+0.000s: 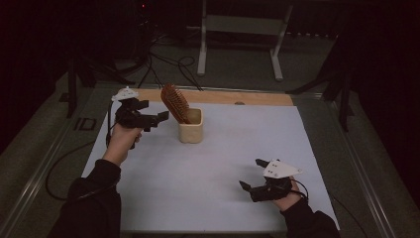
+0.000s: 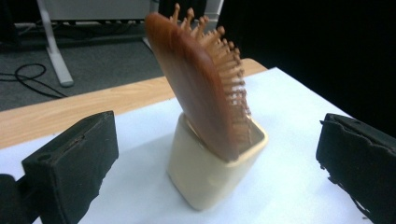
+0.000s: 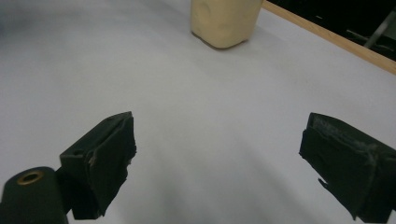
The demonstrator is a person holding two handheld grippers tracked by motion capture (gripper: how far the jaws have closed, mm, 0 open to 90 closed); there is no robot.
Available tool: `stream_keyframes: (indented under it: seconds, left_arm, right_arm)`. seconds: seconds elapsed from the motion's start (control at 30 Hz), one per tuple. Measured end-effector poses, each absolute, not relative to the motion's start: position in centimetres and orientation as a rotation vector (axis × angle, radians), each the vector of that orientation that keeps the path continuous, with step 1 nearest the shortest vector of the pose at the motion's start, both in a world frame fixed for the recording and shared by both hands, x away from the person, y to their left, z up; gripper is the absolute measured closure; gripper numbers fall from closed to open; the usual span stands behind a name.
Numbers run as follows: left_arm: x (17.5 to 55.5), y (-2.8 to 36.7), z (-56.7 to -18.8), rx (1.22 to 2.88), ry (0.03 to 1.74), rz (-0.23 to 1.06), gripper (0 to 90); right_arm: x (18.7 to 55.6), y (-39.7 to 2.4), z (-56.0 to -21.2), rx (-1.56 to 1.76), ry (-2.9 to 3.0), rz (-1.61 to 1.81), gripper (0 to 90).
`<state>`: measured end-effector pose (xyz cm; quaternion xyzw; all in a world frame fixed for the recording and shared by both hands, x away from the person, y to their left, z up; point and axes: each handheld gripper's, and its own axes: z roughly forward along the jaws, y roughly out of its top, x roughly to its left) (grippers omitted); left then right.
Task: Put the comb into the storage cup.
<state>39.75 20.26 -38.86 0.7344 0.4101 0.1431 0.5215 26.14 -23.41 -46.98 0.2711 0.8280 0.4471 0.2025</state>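
A wooden hairbrush (image 1: 175,102) is standing head-up in a small cream cup (image 1: 191,128), which is sitting on the white sheet (image 1: 208,193) toward the far side of the table, just short of the bare wooden strip (image 1: 223,97) beyond it. The brush is leaning away from the cup's right wall, its bristles facing right in the high view. Just left of the cup, the left gripper (image 1: 159,117) is hovering above the sheet, held up by a raised hand with the forearm in a dark sleeve sloping up from the near edge; its jaws are spread wide and pointing at the brush, touching nothing. The left gripper view is showing what the high view is not: the smooth reddish back of the brush (image 2: 196,88), the peg-like bristles along its far edge, and the handle end sinking into the cup (image 2: 215,172) between the two open jaws. Well away from the cup, toward the near right corner of the sheet, the right gripper (image 1: 251,179) is resting low with its jaws also spread and empty. The right gripper view is looking along the bare sheet toward the cup's base (image 3: 225,21), far ahead.
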Motion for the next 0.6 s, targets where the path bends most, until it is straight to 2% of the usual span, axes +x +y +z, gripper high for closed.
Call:
stream_keyframes:
  seconds: [0.6]
  left_arm:
    - [35.0, 23.2, -41.3, 1.804, 0.941, 0.342, 0.0]
  right_arm:
    - [25.7, -24.0, -47.2, 0.768, 2.312, 1.242, 9.5]
